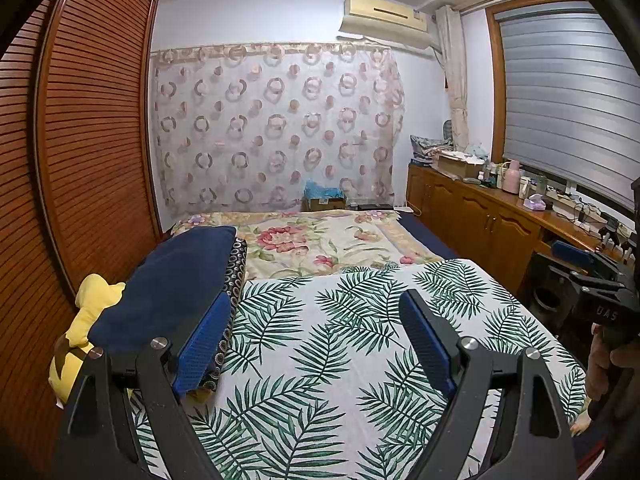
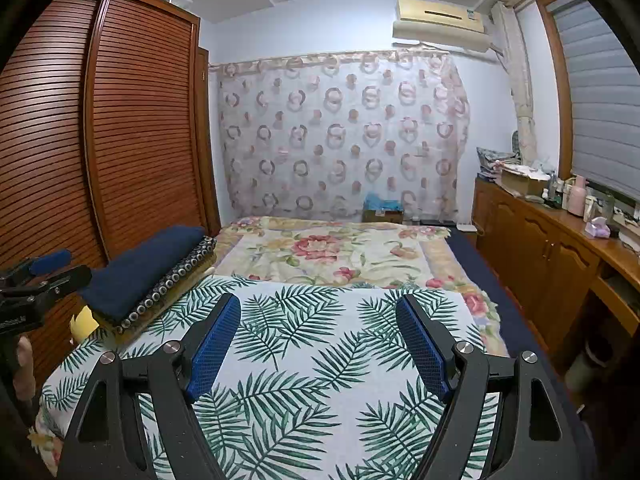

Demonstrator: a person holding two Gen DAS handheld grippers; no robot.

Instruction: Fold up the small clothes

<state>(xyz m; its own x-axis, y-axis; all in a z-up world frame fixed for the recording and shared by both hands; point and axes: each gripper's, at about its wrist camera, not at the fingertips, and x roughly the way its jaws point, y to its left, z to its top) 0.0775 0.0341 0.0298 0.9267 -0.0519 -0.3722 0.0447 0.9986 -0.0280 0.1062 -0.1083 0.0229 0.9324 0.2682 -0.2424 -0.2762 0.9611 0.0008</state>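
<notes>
Clothes (image 1: 176, 280), stacked folded at the bed's (image 1: 320, 240) left edge, leave the leaf-print sheet (image 1: 340, 340) free as workspace; left tongs (image 1: 316, 340) and right tongs (image 2: 320, 344) hover released, holding nothing.

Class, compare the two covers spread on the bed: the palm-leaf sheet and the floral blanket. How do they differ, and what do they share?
The palm-leaf sheet shows green fronds on white; the floral blanket shows pink flowers on cream. The palm-leaf sheet lies nearer the cameras, the floral blanket beyond it. The sheet's far edge overlaps the blanket. Both lie flat on the bed.
</notes>
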